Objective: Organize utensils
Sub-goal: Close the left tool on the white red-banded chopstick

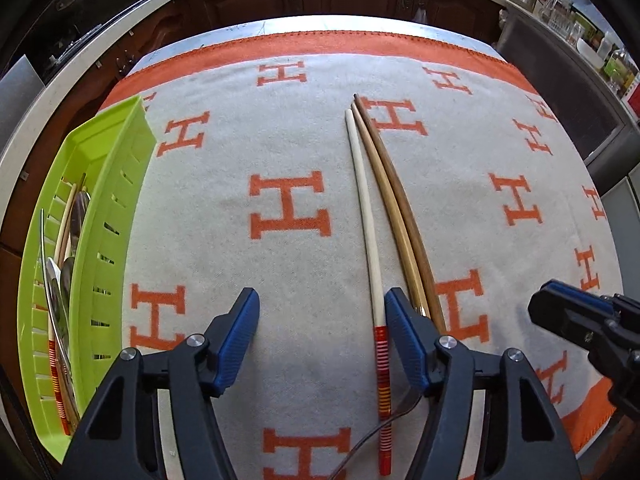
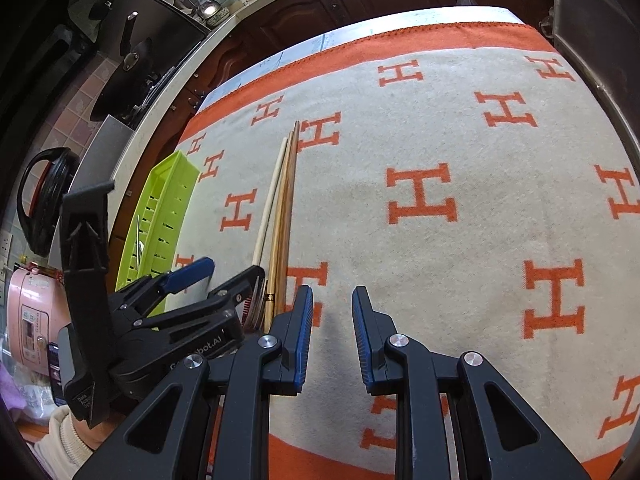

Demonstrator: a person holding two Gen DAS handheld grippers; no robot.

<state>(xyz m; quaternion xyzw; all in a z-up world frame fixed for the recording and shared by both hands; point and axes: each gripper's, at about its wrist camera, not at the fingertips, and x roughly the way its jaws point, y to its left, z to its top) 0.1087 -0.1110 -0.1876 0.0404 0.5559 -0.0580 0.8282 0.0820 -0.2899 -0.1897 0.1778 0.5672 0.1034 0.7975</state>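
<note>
Chopsticks (image 1: 370,216): three lie side by side on the H-patterned cloth (image 1: 288,208) over the table | left claw (image 1: 322,312): jaws apart, astride the white chopstick, pads seemingly not pressing | right claw (image 2: 332,308): narrowly parted, empty, right of chopsticks | green tray (image 1: 116,200): far left, utensils inside
</note>
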